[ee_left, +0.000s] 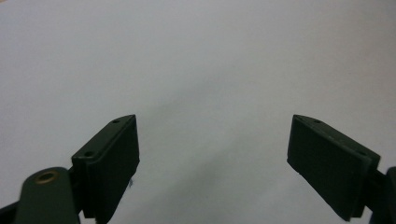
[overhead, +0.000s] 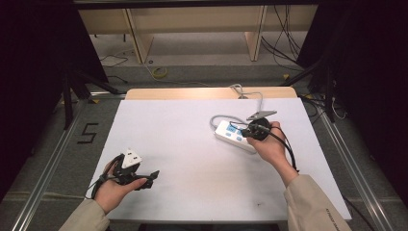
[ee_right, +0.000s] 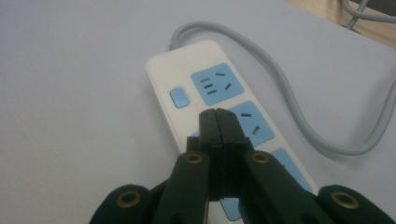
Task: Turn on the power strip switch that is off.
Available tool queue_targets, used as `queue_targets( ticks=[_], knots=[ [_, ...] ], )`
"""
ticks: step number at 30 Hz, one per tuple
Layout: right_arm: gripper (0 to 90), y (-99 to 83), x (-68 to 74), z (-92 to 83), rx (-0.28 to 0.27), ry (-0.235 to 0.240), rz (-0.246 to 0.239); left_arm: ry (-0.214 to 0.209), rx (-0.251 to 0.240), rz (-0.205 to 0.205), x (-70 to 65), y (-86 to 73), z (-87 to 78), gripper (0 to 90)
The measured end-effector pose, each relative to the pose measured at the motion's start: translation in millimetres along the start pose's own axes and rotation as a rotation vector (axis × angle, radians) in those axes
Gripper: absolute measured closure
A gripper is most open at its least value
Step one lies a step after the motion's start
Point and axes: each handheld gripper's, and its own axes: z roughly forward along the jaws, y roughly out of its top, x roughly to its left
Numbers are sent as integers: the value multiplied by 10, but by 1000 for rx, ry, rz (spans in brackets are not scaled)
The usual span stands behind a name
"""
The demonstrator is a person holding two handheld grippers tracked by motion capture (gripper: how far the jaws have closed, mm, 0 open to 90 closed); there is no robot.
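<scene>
A white power strip (overhead: 233, 134) with blue sockets lies right of the table's middle. In the right gripper view the power strip (ee_right: 187, 81) shows a blue button (ee_right: 180, 97) and a grey cord (ee_right: 289, 93) curving off to the right. My right gripper (ee_right: 217, 113) hovers over the strip with its jaws pressed together and nothing between them, tips just short of the button. That right gripper (overhead: 252, 131) is held in a hand above the strip's near end. My left gripper (overhead: 148, 178) rests low at the table's front left, jaws wide apart (ee_left: 213, 154) over bare table.
The white table top (overhead: 192, 159) has a wooden strip along its far edge (overhead: 192, 93). The grey cord (overhead: 240, 91) runs off that far edge. Wooden shelving and loose cables stand on the floor beyond. Metal rails flank the table on both sides.
</scene>
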Motion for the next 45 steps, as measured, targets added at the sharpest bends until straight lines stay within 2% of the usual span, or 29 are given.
queue_targets(
  ticks=[45],
  knots=[
    [900,62,25,215,70,9,-32,-7,-2,-1,-3,2,1,165]
  ],
)
